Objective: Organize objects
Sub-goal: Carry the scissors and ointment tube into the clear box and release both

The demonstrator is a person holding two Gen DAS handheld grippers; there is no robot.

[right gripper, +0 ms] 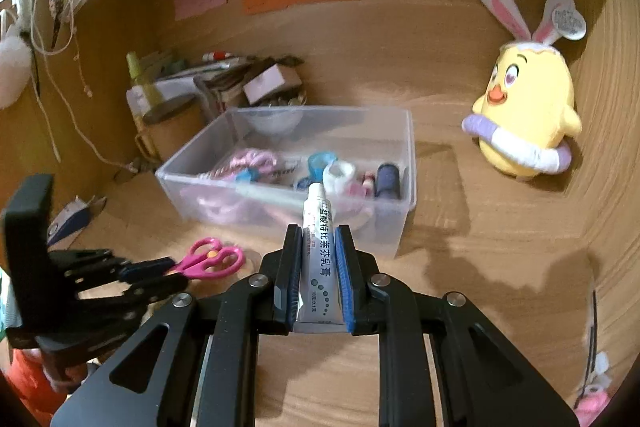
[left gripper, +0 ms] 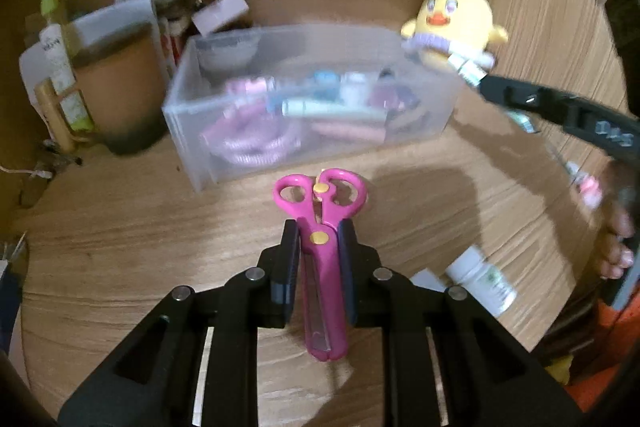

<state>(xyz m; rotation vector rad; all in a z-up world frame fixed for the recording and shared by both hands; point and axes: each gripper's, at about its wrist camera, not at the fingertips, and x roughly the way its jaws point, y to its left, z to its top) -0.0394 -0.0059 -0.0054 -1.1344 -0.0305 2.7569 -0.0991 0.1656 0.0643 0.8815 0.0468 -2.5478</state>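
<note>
Pink scissors [left gripper: 320, 251] are clamped in the left gripper [left gripper: 319, 259], a white tube [right gripper: 319, 259] in the right gripper [right gripper: 319, 267], near the clear bin [right gripper: 404, 195].

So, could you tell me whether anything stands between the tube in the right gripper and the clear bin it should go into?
Nothing visible does. The right gripper holds the white tube just short of the clear bin, whose top is open. The pink scissors, held by the left gripper, are off to the left, clear of that path.
</note>
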